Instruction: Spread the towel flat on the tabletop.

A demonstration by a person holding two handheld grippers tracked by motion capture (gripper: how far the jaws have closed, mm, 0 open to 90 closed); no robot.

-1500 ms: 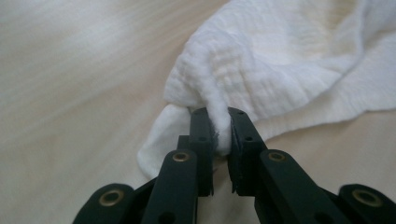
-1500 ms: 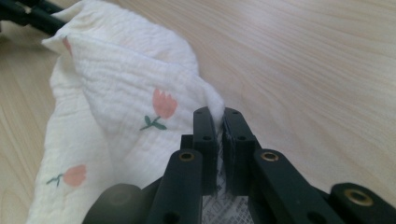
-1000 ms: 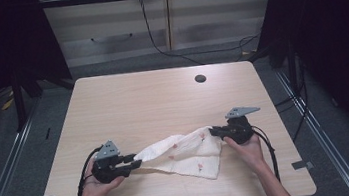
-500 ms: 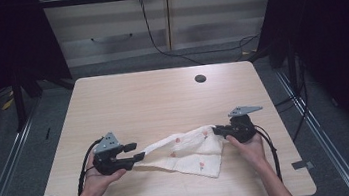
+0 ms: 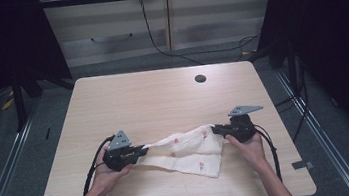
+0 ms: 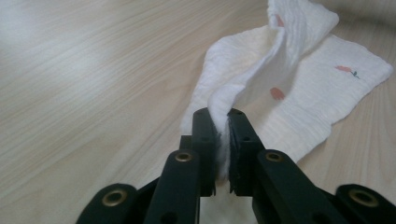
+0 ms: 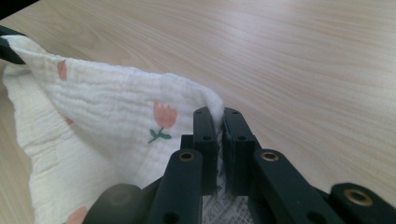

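Cloth of white crinkled cotton printed with small pink tulips was stretched between the two hand-held grippers over the near half of the pale wood-grain table. The left gripper was clamped on one end of the cloth; in the left gripper view its black jaws stood nearly together, with a bunched white edge pinched between them and the fabric rising away in a twisted fold. The right gripper was likewise clamped on the opposite end; in the right gripper view its jaws pressed a corner of the cloth, and the fabric spread out to the left of that view. In the high view the upper edge of the cloth ran as a taut band from gripper to gripper, while the lower part sagged and lay flat on the table toward the near edge; whether the band itself cleared the surface could not be told. A small dark round hole sat in the far part of the table, well apart from the cloth.
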